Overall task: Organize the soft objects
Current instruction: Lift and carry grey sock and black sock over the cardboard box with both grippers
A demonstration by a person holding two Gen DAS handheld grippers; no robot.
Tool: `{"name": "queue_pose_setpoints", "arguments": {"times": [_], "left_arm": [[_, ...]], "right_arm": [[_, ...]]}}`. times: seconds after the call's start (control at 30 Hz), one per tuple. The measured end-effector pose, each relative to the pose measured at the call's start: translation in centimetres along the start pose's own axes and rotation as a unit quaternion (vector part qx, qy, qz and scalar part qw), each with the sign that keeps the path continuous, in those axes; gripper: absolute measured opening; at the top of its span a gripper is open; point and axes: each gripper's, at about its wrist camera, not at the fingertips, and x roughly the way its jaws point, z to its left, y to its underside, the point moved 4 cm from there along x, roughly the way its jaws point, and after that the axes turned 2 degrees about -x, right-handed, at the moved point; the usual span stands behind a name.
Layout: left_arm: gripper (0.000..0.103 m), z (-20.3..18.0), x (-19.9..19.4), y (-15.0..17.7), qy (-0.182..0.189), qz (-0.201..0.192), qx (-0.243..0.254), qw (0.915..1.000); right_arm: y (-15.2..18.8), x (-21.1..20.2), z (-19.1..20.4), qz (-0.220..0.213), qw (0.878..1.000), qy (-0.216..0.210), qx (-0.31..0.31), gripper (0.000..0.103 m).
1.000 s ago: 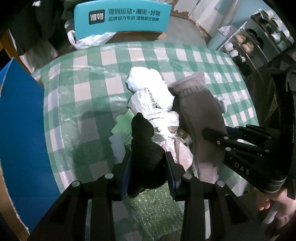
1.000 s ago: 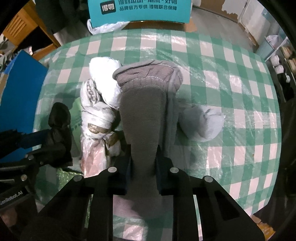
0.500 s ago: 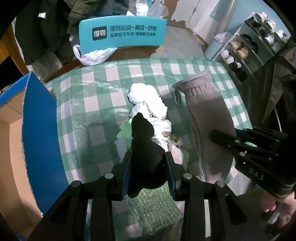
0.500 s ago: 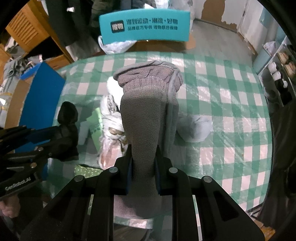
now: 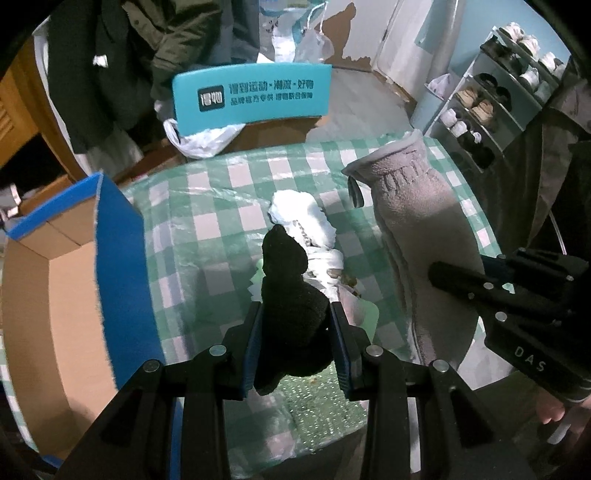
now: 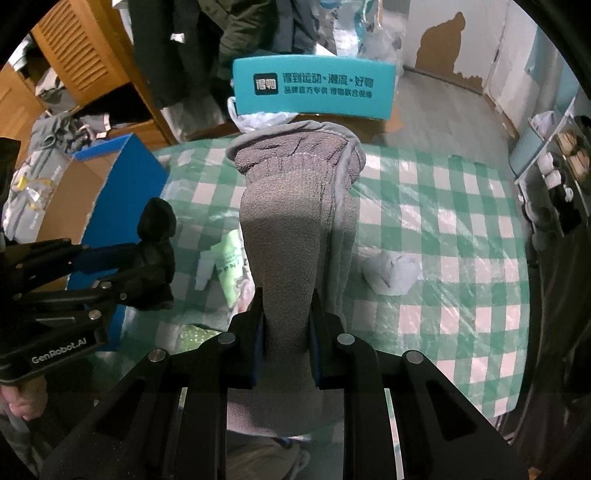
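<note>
Peeling white wall (image 5: 373, 33), grey floor (image 6: 443, 107), shoe rack (image 5: 491, 99) (right), louvred wooden cabinet (image 6: 85, 51).

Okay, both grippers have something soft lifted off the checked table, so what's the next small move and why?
Probably swing the left gripper sideways toward the open cardboard box. It is shut on the black glove, which hangs off the table, and the box stands open at that side. The right gripper, shut on the grey fleece piece, could follow.

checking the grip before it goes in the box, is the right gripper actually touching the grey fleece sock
Touching. The right wrist view shows the right gripper shut on the grey fleece sock, both pads pressed against its sides and the fabric pinched narrow between them.
</note>
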Motion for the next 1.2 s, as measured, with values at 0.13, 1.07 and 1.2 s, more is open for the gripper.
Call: {"name": "queue_pose_setpoints", "arguments": {"times": [0.13, 1.07, 1.2], "left_arm": [[0.035, 0.5, -1.1, 0.2, -0.014, -0.012, 0.004, 0.9998], [0.035, 6.2, -7.9, 2.2, -0.097, -0.076, 0.006, 0.9923], [0.035, 7.5, -8.6, 2.5, -0.110, -0.084, -0.001, 0.9904]], "right_arm": [[0.0, -0.7, 0.7, -0.006, 1.000, 0.000, -0.010, 0.018], [-2.0, -3.4, 7.3, -0.036, 0.995, -0.010, -0.090, 0.018], [-2.6, -3.6, 8.7, -0.040, 0.994, -0.015, -0.102, 0.018]]}}
